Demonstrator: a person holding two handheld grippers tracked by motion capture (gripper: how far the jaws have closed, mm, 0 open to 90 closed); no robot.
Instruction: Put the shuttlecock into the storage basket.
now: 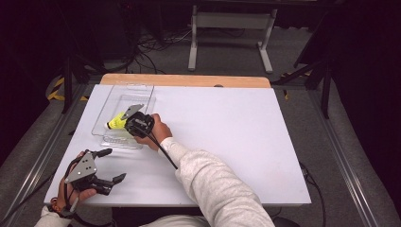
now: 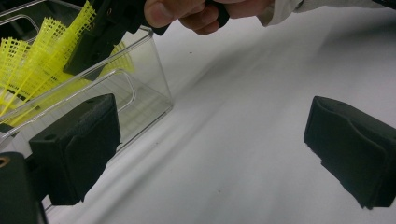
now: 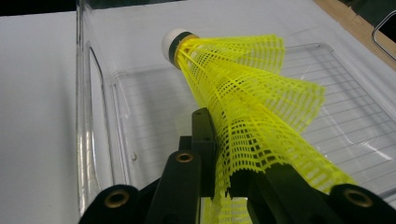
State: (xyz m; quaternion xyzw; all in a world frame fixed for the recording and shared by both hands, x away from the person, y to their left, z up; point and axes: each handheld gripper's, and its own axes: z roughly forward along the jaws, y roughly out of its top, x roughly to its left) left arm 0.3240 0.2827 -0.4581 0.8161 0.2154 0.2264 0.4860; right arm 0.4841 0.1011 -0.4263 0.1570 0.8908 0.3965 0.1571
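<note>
My right gripper (image 3: 224, 184) is clamped on the skirt of the yellow shuttlecock (image 3: 243, 102), held over the clear plastic bin (image 1: 109, 111) near the table's (image 1: 227, 127) far-left corner. My left gripper (image 1: 111, 164) waits wide open, holding nothing, at the near-left corner. I judge it best to lower until the cork nears the bin floor before I let go.

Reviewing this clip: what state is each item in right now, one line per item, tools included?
Yellow shuttlecock: skirt crushed between the tool jaws, cork pointing away, held over the bin.
Clear plastic bin: upright on the table, nothing lying in it.
Right tool: shut on the shuttlecock's skirt.
Left tool: open, holding nothing, low at the table's near edge.
</note>
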